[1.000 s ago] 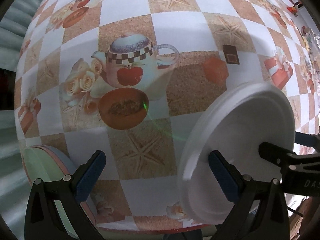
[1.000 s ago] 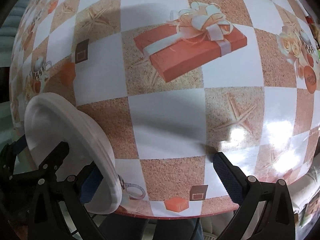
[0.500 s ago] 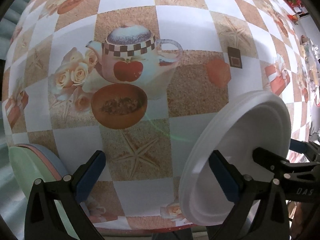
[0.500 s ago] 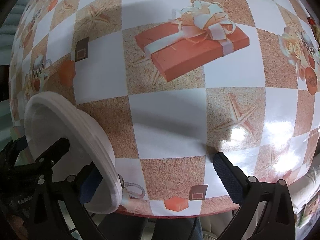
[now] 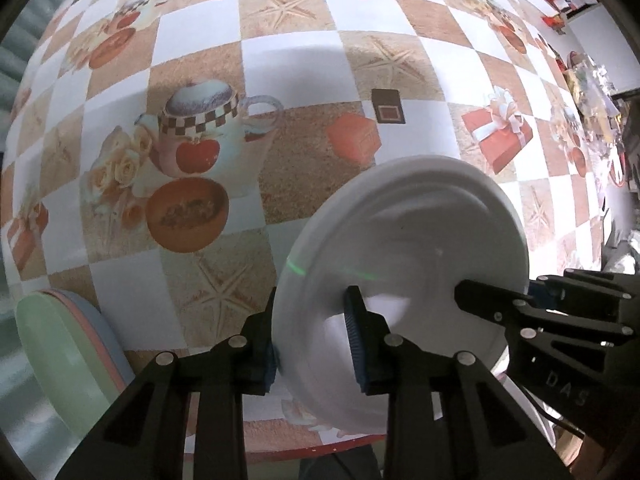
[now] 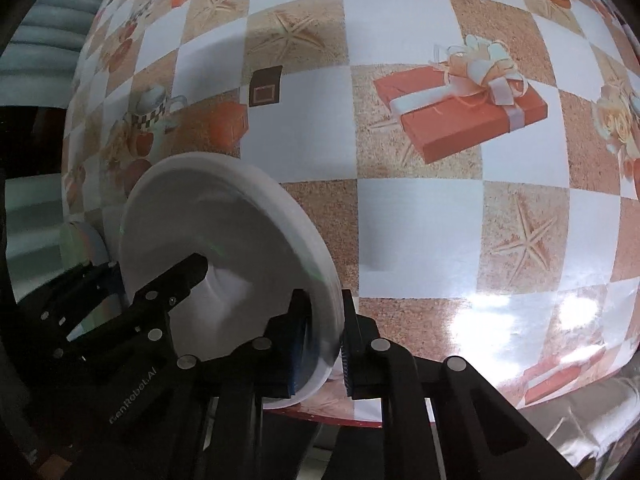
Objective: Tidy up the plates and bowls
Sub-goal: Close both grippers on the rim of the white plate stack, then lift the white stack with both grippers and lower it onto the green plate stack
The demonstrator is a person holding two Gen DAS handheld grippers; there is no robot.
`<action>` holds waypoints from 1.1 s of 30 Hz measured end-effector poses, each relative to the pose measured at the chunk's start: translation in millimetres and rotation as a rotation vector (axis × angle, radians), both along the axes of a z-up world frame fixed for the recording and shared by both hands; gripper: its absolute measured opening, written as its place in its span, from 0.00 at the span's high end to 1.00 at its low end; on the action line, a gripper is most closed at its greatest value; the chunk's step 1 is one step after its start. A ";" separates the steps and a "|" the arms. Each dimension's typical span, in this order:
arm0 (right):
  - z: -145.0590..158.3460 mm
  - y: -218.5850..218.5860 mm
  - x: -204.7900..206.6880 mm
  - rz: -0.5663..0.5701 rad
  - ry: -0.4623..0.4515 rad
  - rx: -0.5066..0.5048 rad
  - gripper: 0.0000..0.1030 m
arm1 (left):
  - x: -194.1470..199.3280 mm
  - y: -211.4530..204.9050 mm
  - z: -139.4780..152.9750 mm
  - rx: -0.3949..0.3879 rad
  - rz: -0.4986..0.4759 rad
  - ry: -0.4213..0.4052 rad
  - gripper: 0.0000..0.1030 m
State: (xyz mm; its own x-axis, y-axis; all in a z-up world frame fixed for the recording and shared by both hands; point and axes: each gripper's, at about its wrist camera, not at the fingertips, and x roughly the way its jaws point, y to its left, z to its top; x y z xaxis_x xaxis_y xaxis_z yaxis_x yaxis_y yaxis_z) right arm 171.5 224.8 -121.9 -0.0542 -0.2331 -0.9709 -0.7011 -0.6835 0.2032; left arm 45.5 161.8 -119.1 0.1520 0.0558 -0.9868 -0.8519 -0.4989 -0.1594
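Note:
A white plate (image 5: 404, 248) stands tilted on edge above the near edge of the table. My left gripper (image 5: 314, 340) is shut on its left rim. My right gripper (image 6: 326, 344) is shut on its opposite rim, and the plate fills the lower left of the right wrist view (image 6: 224, 256). Each gripper shows in the other's view, on the far side of the plate. A stack of pastel plates (image 5: 60, 344), green on top with pink and blue under it, lies at the table's near left corner.
The table (image 5: 288, 52) has a glossy checked cloth printed with teapots, gifts and starfish. Its near edge (image 6: 340, 420) runs right under both grippers. Cluttered items (image 5: 592, 92) sit at the far right edge.
Both grippers were open beside the plate. They have since closed on its opposite rims, and the plate now sits more central in both views.

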 end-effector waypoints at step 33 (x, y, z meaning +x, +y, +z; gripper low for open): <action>82.8 -69.3 -103.5 0.220 0.028 0.098 0.83 | -50.7 -84.1 70.5 0.098 0.168 0.086 0.68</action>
